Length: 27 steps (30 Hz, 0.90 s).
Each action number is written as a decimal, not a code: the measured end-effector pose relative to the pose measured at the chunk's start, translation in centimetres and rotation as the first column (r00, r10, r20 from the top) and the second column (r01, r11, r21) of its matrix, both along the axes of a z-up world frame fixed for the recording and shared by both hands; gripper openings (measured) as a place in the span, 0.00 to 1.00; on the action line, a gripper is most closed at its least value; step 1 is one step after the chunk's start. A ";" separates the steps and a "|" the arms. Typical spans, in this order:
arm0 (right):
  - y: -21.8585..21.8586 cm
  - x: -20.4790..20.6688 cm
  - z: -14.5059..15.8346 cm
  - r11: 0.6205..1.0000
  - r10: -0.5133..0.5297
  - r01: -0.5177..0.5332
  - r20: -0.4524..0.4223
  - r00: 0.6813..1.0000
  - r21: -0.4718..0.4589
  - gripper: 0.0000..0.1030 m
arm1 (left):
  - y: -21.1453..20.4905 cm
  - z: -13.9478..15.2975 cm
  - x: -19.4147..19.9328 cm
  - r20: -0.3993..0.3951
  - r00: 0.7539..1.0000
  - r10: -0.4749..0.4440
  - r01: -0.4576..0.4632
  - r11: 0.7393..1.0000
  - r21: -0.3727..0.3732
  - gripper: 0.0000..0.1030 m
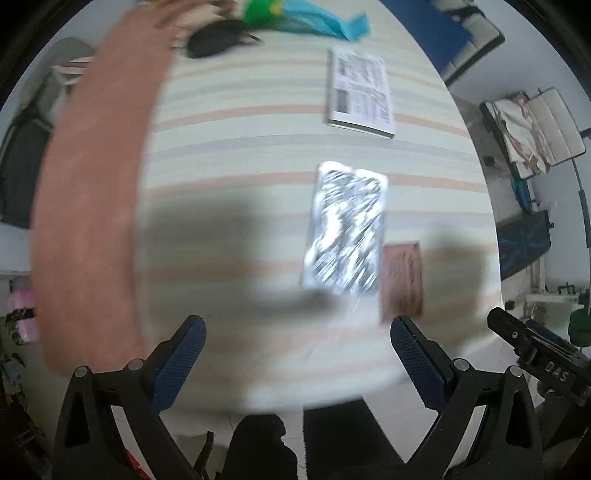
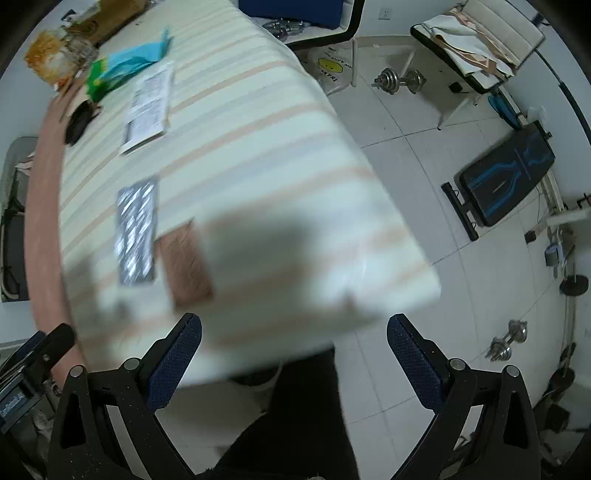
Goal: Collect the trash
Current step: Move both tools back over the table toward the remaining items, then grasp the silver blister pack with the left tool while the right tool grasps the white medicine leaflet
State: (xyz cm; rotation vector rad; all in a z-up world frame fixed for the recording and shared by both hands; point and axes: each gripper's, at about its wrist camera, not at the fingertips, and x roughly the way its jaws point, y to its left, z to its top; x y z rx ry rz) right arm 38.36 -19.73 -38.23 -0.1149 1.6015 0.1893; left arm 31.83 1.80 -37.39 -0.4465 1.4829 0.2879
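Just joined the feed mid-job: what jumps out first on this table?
A shiny foil packet lies near the table's close edge, with a small brown wrapper touching its right side. Farther back sits a printed paper, and beyond it a blue-green wrapper. Both tools, left and right, are open and empty.

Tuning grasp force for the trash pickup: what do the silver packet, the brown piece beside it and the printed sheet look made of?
Silver packet: likely metallised foil or film, glossy; broken bright glints suggest crinkles. Brown piece: matte, flat, probably cardboard or kraft paper; blur hides detail. Printed sheet: white paper with dark print, thin folded edge visible. All three lie on the striped tablecloth.
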 end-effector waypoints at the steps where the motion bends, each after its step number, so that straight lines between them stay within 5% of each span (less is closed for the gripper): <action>1: -0.1 1.4 -0.6 1.000 0.002 -0.002 -0.012 1.000 -0.003 0.99 | -0.2 -0.7 1.2 -0.009 1.000 -0.012 0.012 1.000 -0.009 0.99; 4: 0.0 4.5 -1.9 1.000 0.016 -0.016 -0.035 0.999 -0.011 0.99 | -0.9 -3.4 4.5 -0.055 0.997 -0.050 0.049 0.999 -0.017 0.97; 7: 0.2 6.5 -2.7 1.000 0.026 -0.027 -0.052 0.998 -0.015 0.99 | -1.3 -4.9 6.2 -0.090 0.993 -0.070 0.069 0.997 -0.019 0.74; 13: 1.0 9.8 -3.5 0.999 0.044 -0.045 -0.075 0.996 -0.011 0.99 | -1.8 -5.0 6.7 -0.106 0.993 -0.060 0.065 0.997 0.036 0.60; 18: 3.4 11.6 -3.0 0.996 0.083 -0.082 -0.061 0.995 0.020 0.99 | 3.3 -4.4 5.2 -0.112 0.989 0.098 -0.088 0.992 0.085 0.60; 23: 10.2 13.8 -3.1 0.989 0.123 -0.118 -0.046 0.991 0.093 0.99 | 10.3 -3.8 3.8 -0.099 0.951 0.294 -0.281 0.951 0.131 0.60; 27: 16.8 15.4 -4.0 0.983 0.141 -0.138 -0.019 0.990 0.118 0.98 | 13.2 -3.4 3.9 -0.081 0.927 0.366 -0.351 0.923 0.156 0.60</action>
